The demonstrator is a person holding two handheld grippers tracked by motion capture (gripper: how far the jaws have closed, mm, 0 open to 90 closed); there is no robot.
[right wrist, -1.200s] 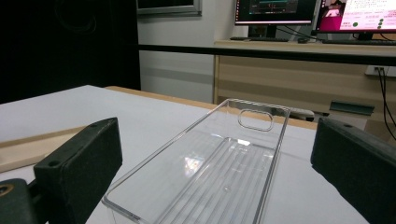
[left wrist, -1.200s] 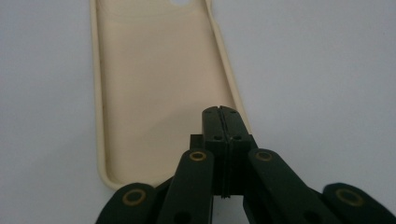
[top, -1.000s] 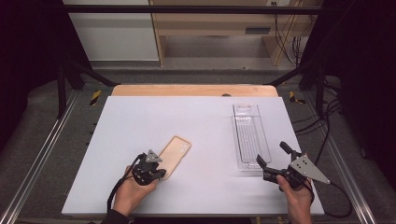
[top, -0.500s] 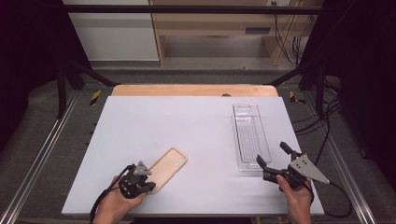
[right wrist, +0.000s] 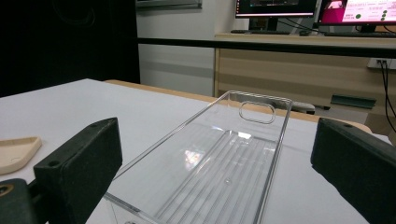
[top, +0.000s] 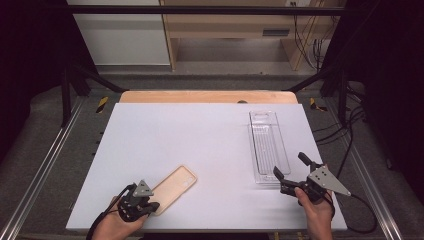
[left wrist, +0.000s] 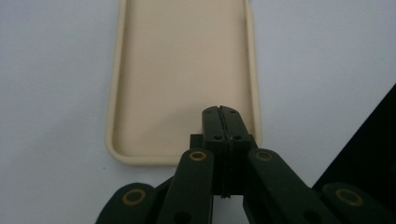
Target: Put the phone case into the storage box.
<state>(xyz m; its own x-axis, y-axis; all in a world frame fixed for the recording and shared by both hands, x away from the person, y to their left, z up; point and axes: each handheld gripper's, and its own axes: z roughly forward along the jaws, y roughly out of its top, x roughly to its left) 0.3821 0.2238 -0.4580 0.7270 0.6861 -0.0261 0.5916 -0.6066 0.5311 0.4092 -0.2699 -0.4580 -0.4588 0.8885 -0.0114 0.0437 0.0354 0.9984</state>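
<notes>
- Below, at the near-left corner of the white bench: left hand-held gripper, held in a hand, jaws pressed flat together with nothing visible between them.
- Just ahead of those closed jaws, seen in the left gripper view: beige, rounded-corner phone case of soft plastic, lying flat, open side up, raised rim all round.
- Jaw tips overlapping the near short end of the phone case, over its right corner; contact with the case not determinable.
- Same phone case in the high view: set diagonally, near end at the left hand-held gripper, far end pointing up and right.
- At the near-right of the bench: right hand-held gripper, held in a hand, grey three-cornered plate on top, jaws spread wide.
- Just beyond those open jaws: clear, long rectangular plastic tray with ribbed floor and an oblong slot at its far end, lying lengthwise away from the person.
- In the right gripper view: near end of the clear tray framed between the two black jaws, untouched by either; corner of the beige phone case at far left.
- Phone case and tray well apart on the bench.
</notes>
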